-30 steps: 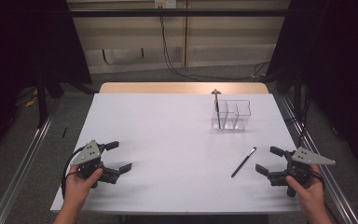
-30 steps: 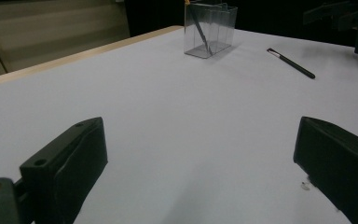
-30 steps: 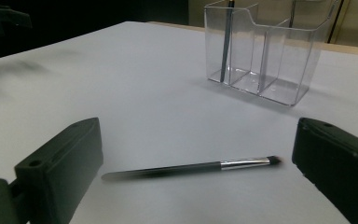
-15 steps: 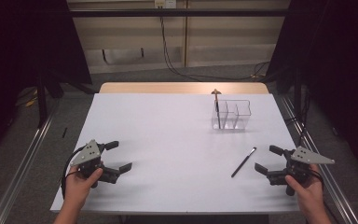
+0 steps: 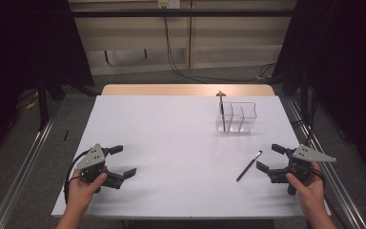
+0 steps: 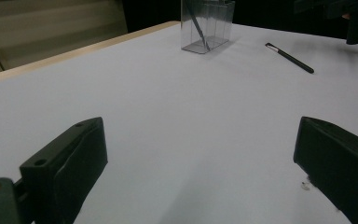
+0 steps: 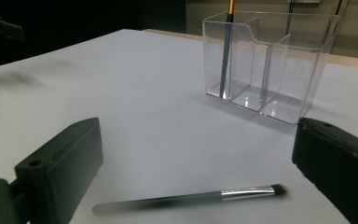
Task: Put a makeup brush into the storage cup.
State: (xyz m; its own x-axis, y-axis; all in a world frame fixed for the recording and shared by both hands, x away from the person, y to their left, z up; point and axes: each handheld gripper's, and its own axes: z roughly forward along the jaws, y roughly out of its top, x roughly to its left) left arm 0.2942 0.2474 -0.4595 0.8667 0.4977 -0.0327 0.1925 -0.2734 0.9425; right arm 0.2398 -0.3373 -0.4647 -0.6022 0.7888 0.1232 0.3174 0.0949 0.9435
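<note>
Two grippers are resting low over the white tabletop point(image 5: 171, 143), one near each front corner. The right gripper point(image 5: 270, 158) is sitting with its jaws spread wide and holding nothing, pointing toward the slim black makeup brush with a silver ferrule point(image 5: 249, 166), which is lying flat on the tabletop just beside that gripper's jaw tips without touching them. In the right gripper view the brush point(image 7: 191, 198) is lying crosswise between the two black jaws, its bristle end toward the right jaw and its handle toward the left jaw.

The left gripper point(image 5: 124, 162) is also standing wide open and empty, well apart from the brush, over a bare part of the tabletop.

Farther back on the right half of the tabletop, a clear plastic organiser box with three compartments point(image 5: 240, 119) is standing upright. A thin dark brush with an orange-gold upper handle point(image 7: 226, 46) is leaning upright in its leftmost compartment as seen from the high view. In the left gripper view, the organiser box point(image 6: 207, 25) and the lying brush point(image 6: 290, 58) are showing far ahead.
</note>
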